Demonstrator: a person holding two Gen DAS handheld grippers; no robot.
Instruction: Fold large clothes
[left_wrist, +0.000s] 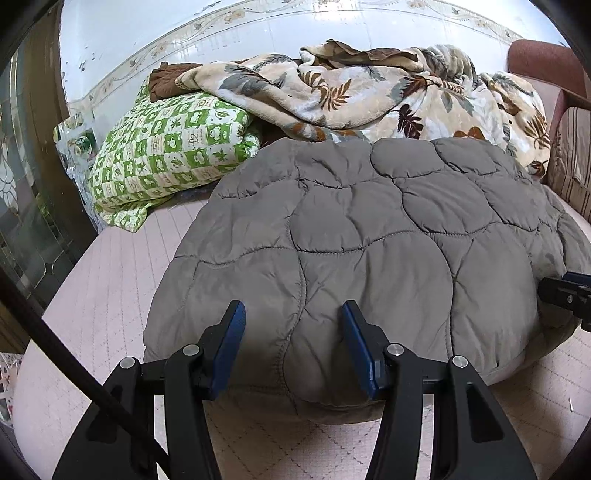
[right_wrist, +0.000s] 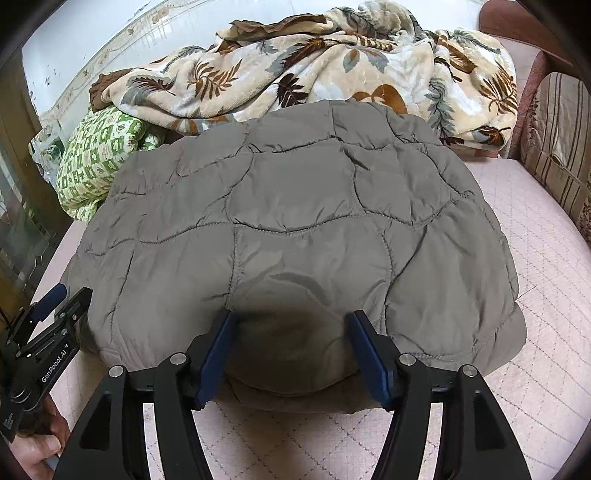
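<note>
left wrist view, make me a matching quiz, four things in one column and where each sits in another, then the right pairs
Things:
1. grey quilted jacket
2. green checked pillow
3. leaf-print blanket
4. left tool

Places:
A. bunched up behind the jacket, by the wall
B. open, over the jacket's near edge
C. far left, partly under the blanket
D. middle of the pink bed cover

Pairs: 1-D, 2-C, 3-A, 4-B

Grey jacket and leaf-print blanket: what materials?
Jacket: likely thin synthetic shell over padding, given its slight sheen, puffy panels and wavy stitching. Blanket: plush fleece by its fuzzy nap and soft, thick folds. Fibre content cannot be told.
</note>
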